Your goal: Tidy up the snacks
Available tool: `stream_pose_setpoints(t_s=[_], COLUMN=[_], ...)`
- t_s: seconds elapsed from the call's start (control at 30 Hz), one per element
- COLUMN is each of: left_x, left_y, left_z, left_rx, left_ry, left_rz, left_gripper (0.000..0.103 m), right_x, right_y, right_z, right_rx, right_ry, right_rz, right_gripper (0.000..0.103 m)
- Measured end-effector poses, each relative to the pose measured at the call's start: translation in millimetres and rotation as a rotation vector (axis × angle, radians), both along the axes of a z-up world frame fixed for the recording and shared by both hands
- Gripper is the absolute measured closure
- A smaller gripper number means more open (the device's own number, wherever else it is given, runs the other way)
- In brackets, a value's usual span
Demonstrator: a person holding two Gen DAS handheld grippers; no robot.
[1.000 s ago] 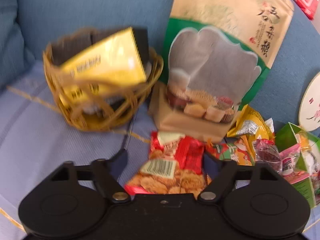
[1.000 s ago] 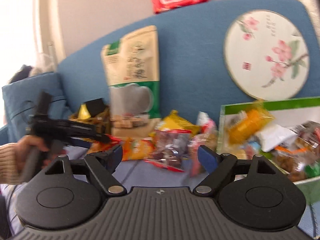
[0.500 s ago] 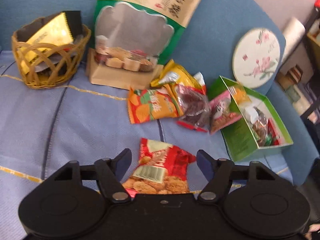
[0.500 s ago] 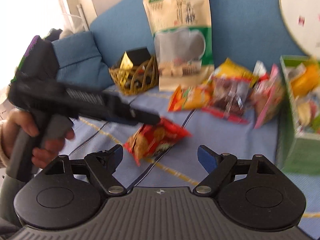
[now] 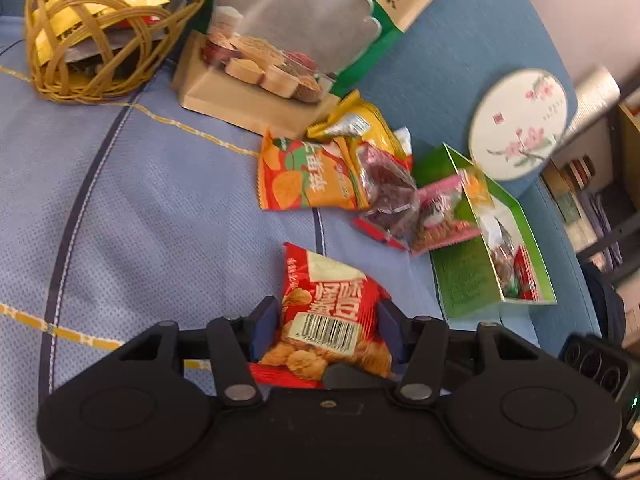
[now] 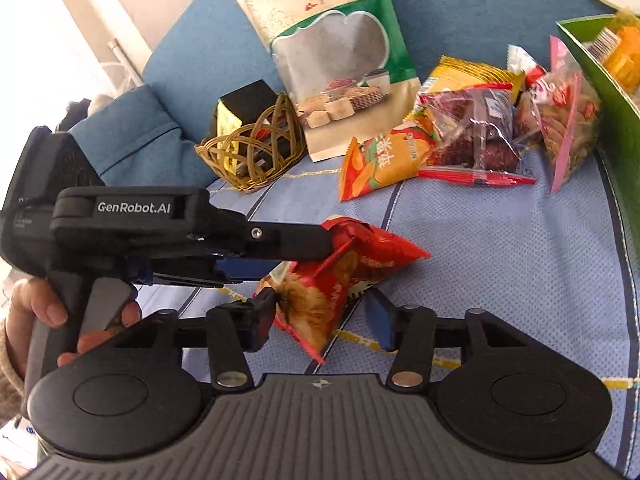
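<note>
Closer now, left gripper (image 5: 326, 330) clamps red snack packet (image 5: 332, 304)

Left gripper (image 5: 326, 332) jaws clamped shut — right gripper (image 6: 316, 318) jaws spread wide.

- A round white fan (image 5: 518, 124) with pink blossoms leans upright against the blue sofa back (image 5: 452, 52).
- A blue cushion (image 6: 136, 128) sits just beside it.
- A shelf (image 5: 600, 200), blurred, stands past the sofa's end.
</note>
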State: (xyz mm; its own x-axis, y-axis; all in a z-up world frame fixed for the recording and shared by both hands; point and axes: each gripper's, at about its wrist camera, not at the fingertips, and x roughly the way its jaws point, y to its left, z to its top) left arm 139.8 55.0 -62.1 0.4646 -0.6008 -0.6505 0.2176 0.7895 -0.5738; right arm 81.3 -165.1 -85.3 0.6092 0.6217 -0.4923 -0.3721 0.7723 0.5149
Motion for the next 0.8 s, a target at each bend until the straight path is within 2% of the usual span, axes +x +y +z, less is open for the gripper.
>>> stream_pose_setpoints(t_s=[0.07, 0.1, 0.2, 0.3, 0.53, 0.67, 0.8], left_x=[-0.2, -0.1, -3.6, -8.7, 5.5, 19.5, 35.6], left_y=[1.4, 2.0, -0.4, -10.3, -61.6, -105.7, -145.9], left_z=[-2.5, -3.6, -0.2, 18.6, 75.1, 89.0, 89.8], left_rx=[-0.008, -0.013, -0.024, -0.022, -0.049, -0.053, -0.083], left_ry=[0.01, 0.016, 0.016, -0.044, -0.193, -0.245, -0.245], left_rz=[0.004, 0.008, 0.015, -0.006, -0.113, -0.184, -0.243], left_gripper=[0.037, 0.04, 0.049, 0.05, 0.05, 0.05, 0.05], right_x=[1.9, 1.6, 0.8, -1.2, -11.8, -12.7, -12.1], right_y=[2.0, 2.6, 6.2, 1.3, -46.5, -83.8, -117.3], right_z=[-0.9, -2.1, 0.6, 12.9, 57.8, 71.3, 80.2], right_rx=[-0.004, 0.001, -0.031, -0.044, -0.041, -0.047, -0.1], right_ry=[0.003, 0.008, -0.003, -0.023, -0.21, -0.256, -0.276], right_rz=[0.008, 0.018, 0.027, 0.029, -0.061, -0.141, -0.216], right_gripper=[0.032, 0.038, 0.044, 0.044, 0.045, 0.045, 0.045])
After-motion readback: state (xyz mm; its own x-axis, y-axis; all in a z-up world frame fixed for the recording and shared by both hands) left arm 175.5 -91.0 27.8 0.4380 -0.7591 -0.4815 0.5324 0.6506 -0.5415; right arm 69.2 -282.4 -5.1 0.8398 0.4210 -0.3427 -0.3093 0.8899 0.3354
